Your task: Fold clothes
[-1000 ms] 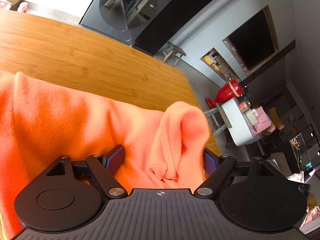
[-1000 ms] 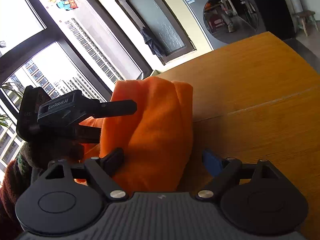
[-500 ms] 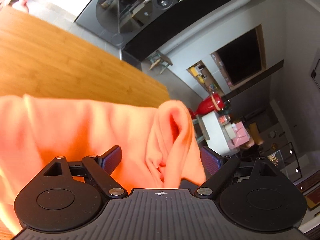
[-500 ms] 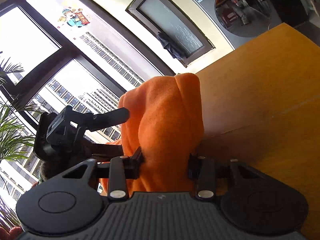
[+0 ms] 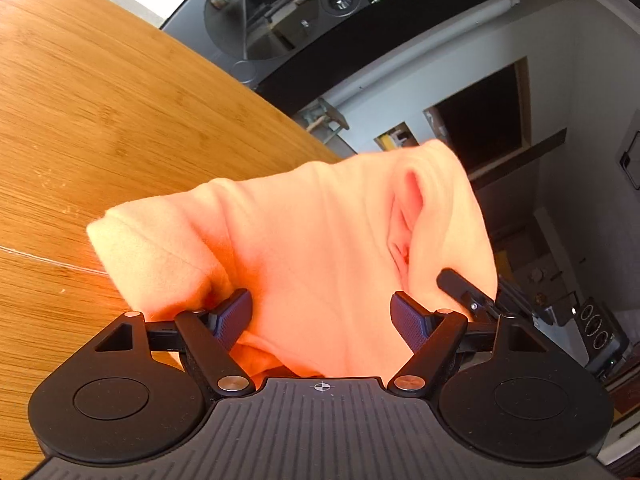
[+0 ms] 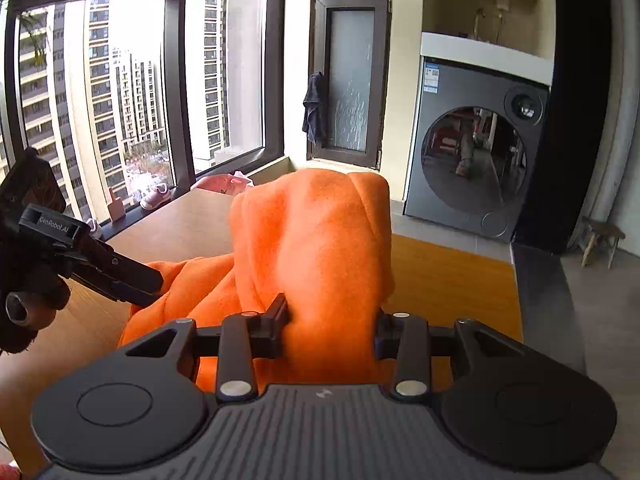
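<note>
While the soft orange fleece garment (image 6: pixel 316 248) hangs bunched and lifted off the wooden plank counter (image 5: pixel 120 128), no finished fold can be confirmed. In the right wrist view the garment rises as a rumpled column from the centre toward 12 o'clock, with a lower portion trailing toward 9 o'clock over the counter.

Tongs state:
- Right tongs (image 6: pixel 330 330): clamped on a thick gather of the garment; both pads press into the cloth.
- Left tongs (image 5: pixel 320 316): jaws closing, with the garment between them. The blue ribbed pads (image 5: pixel 234 316) touch the cloth at the sides, yet a firm grip is not established. From the right wrist view these tongs appear at 9 o'clock, just beside the trailing portion.

Progress, as a judgement: early to middle stage. The garment is gathered and raised, not laid flat, and its edges are not aligned. Remaining work appears to be securing the left grip, spreading or doubling the cloth, lowering it onto the counter and squaring it.

Surroundings: a grey front-loading washing machine (image 6: pixel 476 148) stands beyond the counter at 1 o'clock.
</note>
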Motion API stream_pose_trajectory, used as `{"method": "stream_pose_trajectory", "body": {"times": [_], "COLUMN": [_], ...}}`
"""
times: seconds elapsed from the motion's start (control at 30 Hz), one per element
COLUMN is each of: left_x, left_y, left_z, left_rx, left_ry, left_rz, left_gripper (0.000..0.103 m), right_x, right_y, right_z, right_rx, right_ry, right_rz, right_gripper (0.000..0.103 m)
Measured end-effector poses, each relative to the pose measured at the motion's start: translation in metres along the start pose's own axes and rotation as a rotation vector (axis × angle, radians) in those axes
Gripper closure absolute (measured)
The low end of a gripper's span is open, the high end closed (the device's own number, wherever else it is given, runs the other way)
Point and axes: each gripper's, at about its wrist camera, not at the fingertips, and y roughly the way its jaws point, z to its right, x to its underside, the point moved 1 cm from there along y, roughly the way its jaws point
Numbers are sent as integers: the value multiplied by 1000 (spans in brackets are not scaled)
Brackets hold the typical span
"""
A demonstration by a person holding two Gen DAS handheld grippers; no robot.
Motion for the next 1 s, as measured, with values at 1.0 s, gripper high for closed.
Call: {"method": "stream_pose_trajectory", "body": {"times": [1.0], "left_x": [-2], "left_y": [-120], "left_z": [-23], "left_rx": [60], "left_ry": [-95], "left_rz": [299], "left_gripper": [4], "right_x": [-1], "right_y": [52], "right_z": [-185], "right_rx": [55], "right_ry": [-859], "right_rz": [117], "right_gripper": [63]}}
